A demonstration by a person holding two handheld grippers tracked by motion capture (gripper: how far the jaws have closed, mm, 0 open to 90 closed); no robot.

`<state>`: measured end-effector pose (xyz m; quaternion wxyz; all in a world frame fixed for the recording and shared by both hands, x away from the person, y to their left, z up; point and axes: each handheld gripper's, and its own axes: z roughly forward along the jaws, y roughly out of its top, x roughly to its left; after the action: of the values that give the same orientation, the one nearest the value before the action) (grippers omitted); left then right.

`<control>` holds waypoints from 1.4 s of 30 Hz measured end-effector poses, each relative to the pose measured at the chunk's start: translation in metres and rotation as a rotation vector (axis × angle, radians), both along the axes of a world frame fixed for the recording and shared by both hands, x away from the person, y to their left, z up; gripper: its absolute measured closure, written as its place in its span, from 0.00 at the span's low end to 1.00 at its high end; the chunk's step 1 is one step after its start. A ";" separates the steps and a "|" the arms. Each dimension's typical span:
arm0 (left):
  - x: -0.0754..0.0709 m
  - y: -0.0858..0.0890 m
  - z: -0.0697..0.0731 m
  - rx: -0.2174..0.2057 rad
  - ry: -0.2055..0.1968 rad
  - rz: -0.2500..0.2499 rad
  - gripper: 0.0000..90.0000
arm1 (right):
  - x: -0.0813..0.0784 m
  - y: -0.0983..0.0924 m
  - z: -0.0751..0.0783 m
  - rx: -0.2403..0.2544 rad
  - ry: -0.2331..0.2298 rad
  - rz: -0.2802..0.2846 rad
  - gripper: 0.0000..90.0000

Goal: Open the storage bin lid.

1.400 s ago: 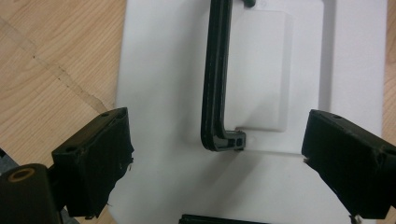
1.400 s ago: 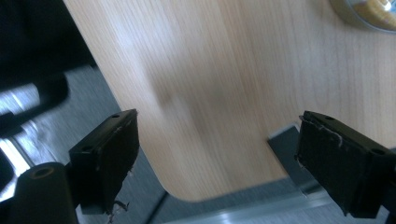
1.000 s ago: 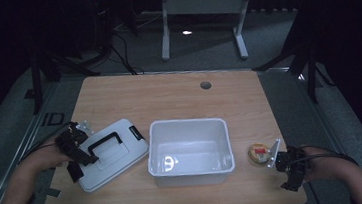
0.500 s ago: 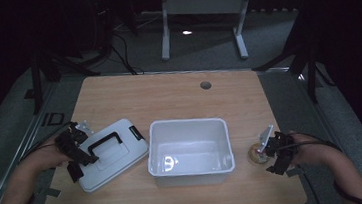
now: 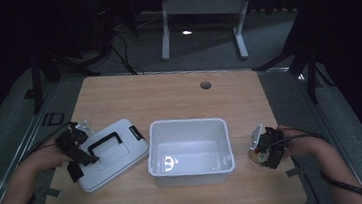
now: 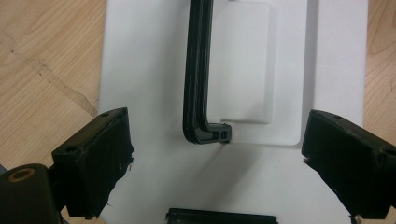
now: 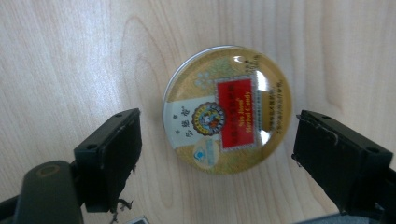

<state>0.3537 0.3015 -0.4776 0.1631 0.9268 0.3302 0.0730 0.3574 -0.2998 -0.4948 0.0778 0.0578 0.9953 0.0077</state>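
From above, the wooden table carries a white tub near the middle of its front edge, and beside it toward the front left corner lies a white lid with a black handle on top. The left gripper sits over the lid's left end, while the right gripper hangs over a small round tin near the front right corner, just right of the tub. Along the left gripper, the jaws stand wide apart with nothing between them but the lid below, and the handle's bent end lies in the gap without touching either jaw. Along the right gripper, the jaws are spread wide either side of the tin, which lies flat on the bare wood, gold with a red label, clear of both jaws.
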 end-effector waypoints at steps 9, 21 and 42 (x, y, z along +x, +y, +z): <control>-0.002 0.002 -0.001 0.003 0.008 0.006 0.09 | 0.011 -0.001 -0.015 -0.022 0.003 0.015 0.17; -0.002 0.003 -0.003 0.005 0.011 0.012 0.09 | 0.016 0.005 -0.020 -0.038 0.027 0.044 0.22; -0.004 0.004 0.007 0.018 -0.001 0.007 0.09 | -0.001 0.033 0.062 -0.041 -0.020 0.087 0.23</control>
<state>0.3496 0.3058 -0.4706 0.1544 0.9270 0.3329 0.0770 0.3561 -0.2664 -0.4327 0.0886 0.0126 0.9960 -0.0089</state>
